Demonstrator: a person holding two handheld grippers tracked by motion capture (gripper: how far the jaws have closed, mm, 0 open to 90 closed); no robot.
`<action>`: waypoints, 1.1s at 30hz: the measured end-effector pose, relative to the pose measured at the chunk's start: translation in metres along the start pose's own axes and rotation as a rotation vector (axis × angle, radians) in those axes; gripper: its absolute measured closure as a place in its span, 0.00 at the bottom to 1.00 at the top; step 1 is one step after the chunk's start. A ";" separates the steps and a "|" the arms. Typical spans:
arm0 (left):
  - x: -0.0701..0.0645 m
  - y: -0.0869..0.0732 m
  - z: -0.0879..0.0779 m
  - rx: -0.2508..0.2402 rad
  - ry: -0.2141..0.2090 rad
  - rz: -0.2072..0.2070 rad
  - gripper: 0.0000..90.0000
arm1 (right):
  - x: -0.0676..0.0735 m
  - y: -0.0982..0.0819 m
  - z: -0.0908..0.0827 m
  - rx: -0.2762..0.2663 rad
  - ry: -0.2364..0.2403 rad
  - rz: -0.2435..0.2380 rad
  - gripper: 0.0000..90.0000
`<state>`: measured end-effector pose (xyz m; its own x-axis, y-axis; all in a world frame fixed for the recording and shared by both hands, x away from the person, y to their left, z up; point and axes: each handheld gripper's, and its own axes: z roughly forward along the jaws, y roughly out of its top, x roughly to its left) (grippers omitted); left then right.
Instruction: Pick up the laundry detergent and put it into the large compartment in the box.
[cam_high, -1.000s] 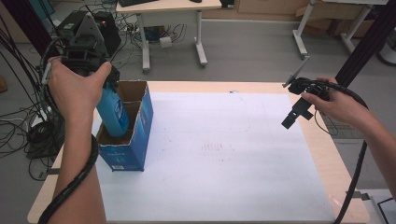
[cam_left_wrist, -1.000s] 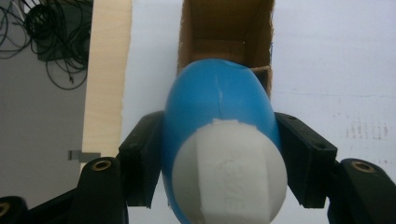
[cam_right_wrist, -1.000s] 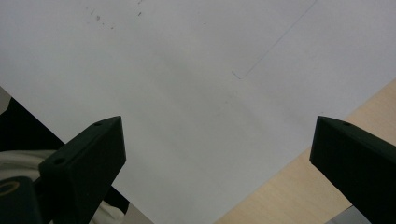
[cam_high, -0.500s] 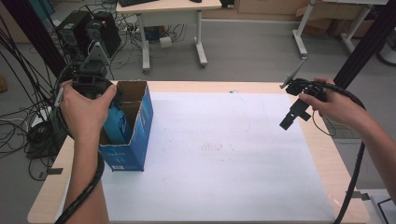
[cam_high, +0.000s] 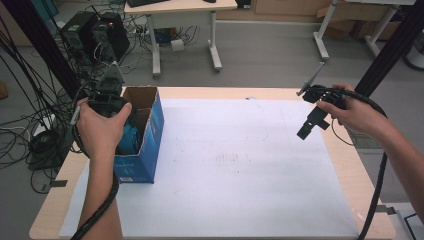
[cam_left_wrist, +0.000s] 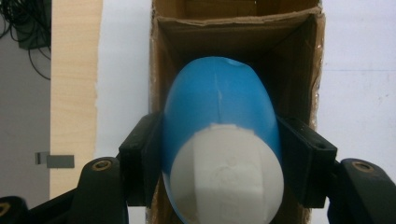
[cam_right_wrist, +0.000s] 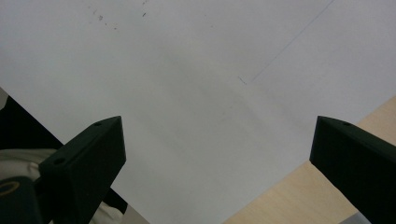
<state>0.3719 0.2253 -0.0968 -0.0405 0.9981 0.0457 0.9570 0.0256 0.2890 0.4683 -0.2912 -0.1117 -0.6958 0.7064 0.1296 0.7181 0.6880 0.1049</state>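
The jaws of our left gripper pinch a blue plastic bottle with a white cap, which hangs inside the open blue cardboard box at the left of the high view. We should lower it straight, away from the walls, before releasing. At the right, the right gripper holds its jaws spread over the white paper sheet.

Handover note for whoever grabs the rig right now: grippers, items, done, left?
Left gripper: fingers clamped on the blue bottle, white end toward the camera, partway down in the open cardboard box at the table's left.
Right gripper: open, empty, held above the white sheet near the right table edge.
Done: bottle is inside the box walls.
Left: lower it fully, release, withdraw.
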 end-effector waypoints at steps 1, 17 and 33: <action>0.000 0.001 0.002 0.006 0.000 0.001 0.42 | -0.001 0.000 0.001 0.002 0.000 -0.005 0.04; -0.011 0.000 0.020 0.021 0.013 0.025 0.42 | -0.003 0.001 0.005 0.007 0.003 0.001 0.04; -0.010 0.001 0.026 0.028 0.014 0.015 0.42 | -0.004 -0.001 0.005 0.006 0.004 0.001 0.04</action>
<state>0.3806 0.2163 -0.1224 -0.0298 0.9975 0.0638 0.9651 0.0121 0.2614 0.4702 -0.2938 -0.1175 -0.6952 0.7063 0.1336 0.7184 0.6885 0.0991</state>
